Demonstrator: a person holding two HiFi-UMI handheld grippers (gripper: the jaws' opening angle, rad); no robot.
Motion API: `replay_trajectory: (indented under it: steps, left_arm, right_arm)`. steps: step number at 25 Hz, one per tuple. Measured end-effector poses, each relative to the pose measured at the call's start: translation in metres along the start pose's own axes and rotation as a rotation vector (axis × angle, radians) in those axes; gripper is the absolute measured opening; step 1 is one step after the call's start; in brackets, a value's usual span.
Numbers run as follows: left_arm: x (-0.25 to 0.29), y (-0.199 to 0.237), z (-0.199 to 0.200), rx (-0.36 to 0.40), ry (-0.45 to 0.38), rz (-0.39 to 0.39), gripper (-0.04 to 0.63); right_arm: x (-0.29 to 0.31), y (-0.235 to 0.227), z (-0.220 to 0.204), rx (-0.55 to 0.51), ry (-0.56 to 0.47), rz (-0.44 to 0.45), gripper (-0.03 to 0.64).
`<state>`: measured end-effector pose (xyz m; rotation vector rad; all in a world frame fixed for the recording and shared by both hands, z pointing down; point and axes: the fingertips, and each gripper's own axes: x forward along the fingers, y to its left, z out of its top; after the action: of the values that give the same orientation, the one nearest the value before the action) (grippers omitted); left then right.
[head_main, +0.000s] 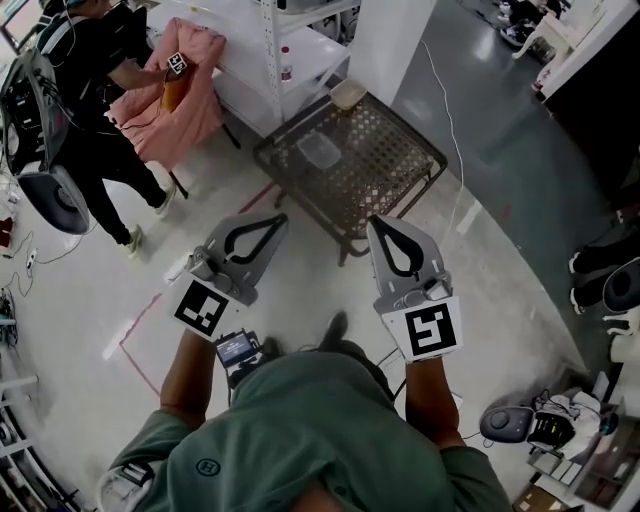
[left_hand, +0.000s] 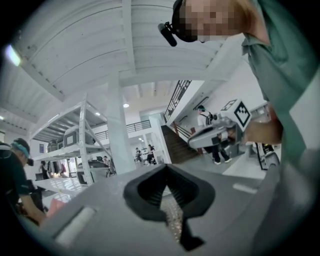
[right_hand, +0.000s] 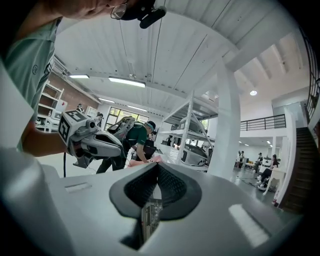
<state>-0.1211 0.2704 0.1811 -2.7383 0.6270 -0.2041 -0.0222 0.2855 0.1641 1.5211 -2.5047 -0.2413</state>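
Grey-white polished floor (head_main: 520, 150) all around, glossy under the lights. At upper left, white metal shelving (head_main: 270, 50), and beside it a second person bent over a soft pink cloth (head_main: 170, 120). Straight ahead, a dark metal table (head_main: 400, 150): roughly square, with a perforated mesh top and thin legs.

Closer in, left gripper (head_main: 280, 218) and right gripper (head_main: 375, 222) side by side, in grey hard plastic with black ribbed pads curving into a teardrop loop. On each, tips pressed together with nothing between them. Held in the air just short of the table's near edge, not touching it.

On the mesh, a clear shallow plastic tray (head_main: 318, 150) with rounded corners — beyond the grippers' tips, apart from both. At the table's far corner, a small beige block (head_main: 348, 94).
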Motion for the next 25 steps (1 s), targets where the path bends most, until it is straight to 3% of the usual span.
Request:
replay_trajectory:
  steps: [9, 17, 25]
  left_arm:
    - [0.07, -0.002, 0.002, -0.027, 0.051, 0.073, 0.002]
    - [0.088, -0.012, -0.002, -0.036, 0.089, 0.086, 0.002]
    - [0.13, 0.038, -0.02, -0.046, 0.061, 0.008, 0.002]
  right_arm:
    - [0.008, -0.073, -0.023, 0.025, -0.034, 0.08, 0.005]
    - [0.002, -0.089, -0.043, 0.042, -0.031, 0.104, 0.005]
    - [0.047, -0.125, -0.048, 0.039, 0.034, 0.051, 0.005]
